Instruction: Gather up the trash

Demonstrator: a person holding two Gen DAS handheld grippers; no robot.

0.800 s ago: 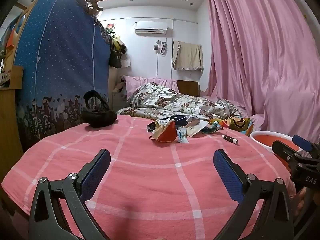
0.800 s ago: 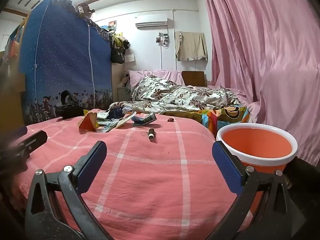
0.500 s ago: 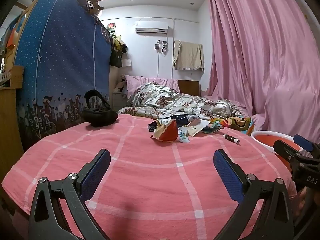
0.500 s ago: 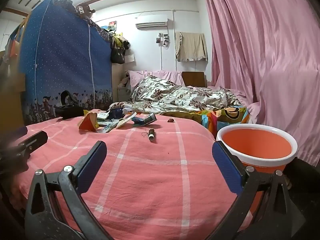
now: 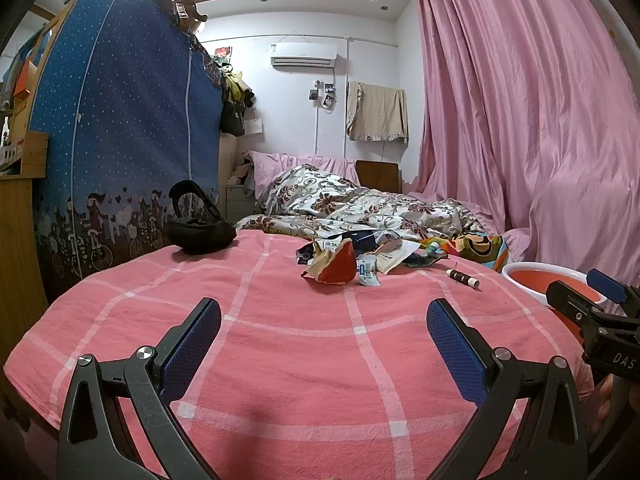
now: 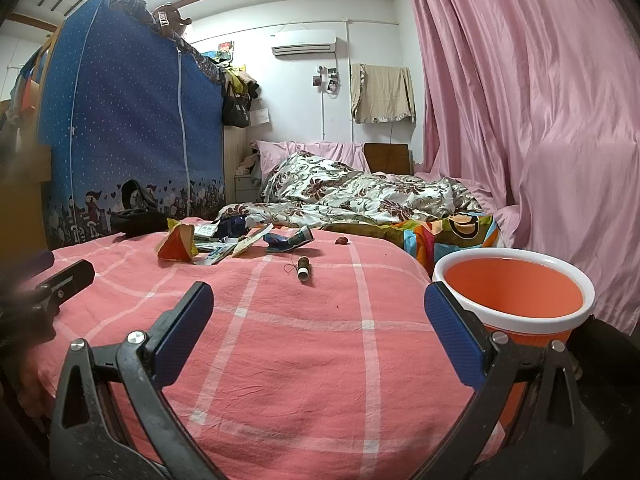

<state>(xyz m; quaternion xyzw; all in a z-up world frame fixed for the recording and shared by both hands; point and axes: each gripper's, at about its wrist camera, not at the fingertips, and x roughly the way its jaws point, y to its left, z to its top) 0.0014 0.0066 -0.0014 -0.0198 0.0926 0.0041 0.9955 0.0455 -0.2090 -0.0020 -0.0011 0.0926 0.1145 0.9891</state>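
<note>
Both grippers hang low over the near end of a bed covered by a pink checked sheet (image 5: 280,344). The left gripper (image 5: 323,344) has its jaws spread wide with nothing between them, and the right gripper (image 6: 319,338) is just the same — wide apart and empty.

The trash (image 5: 352,258) lies in a loose heap at about 12 o'clock from the left gripper, well apart from it: a red and cream wrapper (image 5: 334,266) in front, with small white packets and a dark blue packet touching behind it. From the right gripper the same heap (image 6: 224,242) sits at about 11 o'clock. A small spool of dark thread (image 6: 303,269) lies alone on the sheet at 12 o'clock — nearer than the heap.

An orange bucket with a white rim (image 6: 514,294) stands beside the bed at 2 o'clock from the right gripper, just behind its right jaw. A black bag (image 5: 200,232) rests on the sheet at 10 o'clock from the left gripper.
</note>
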